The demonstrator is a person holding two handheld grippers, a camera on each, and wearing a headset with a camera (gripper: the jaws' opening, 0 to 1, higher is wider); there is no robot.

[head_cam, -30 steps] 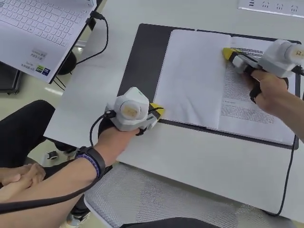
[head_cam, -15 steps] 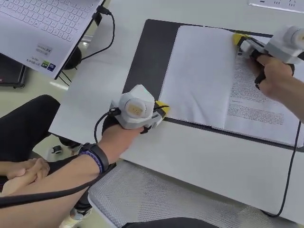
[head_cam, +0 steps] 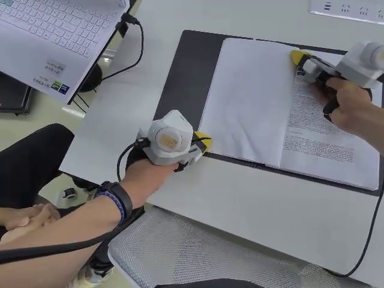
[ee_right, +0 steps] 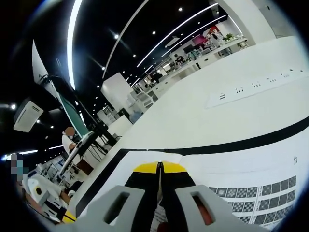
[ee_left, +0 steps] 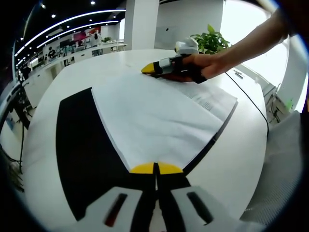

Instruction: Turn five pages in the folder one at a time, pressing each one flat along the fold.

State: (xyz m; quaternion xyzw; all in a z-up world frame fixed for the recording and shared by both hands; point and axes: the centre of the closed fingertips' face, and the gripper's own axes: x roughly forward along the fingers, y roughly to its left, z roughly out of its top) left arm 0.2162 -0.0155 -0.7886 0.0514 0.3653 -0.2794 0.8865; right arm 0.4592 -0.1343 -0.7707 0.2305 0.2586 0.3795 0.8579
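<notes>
On the white surface (head_cam: pixel 252 210) lies one open black folder (head_cam: pixel 186 78); left gripper (head_cam: pixel 204 141) at its near edge, right gripper (head_cam: pixel 298 58) at the fold's top, both with jaws closed, empty.

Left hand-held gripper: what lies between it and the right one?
In the head view, a bare blank page of the folder runs from the left hand-held gripper at its near corner to the right hand-held gripper at the fold.
</notes>
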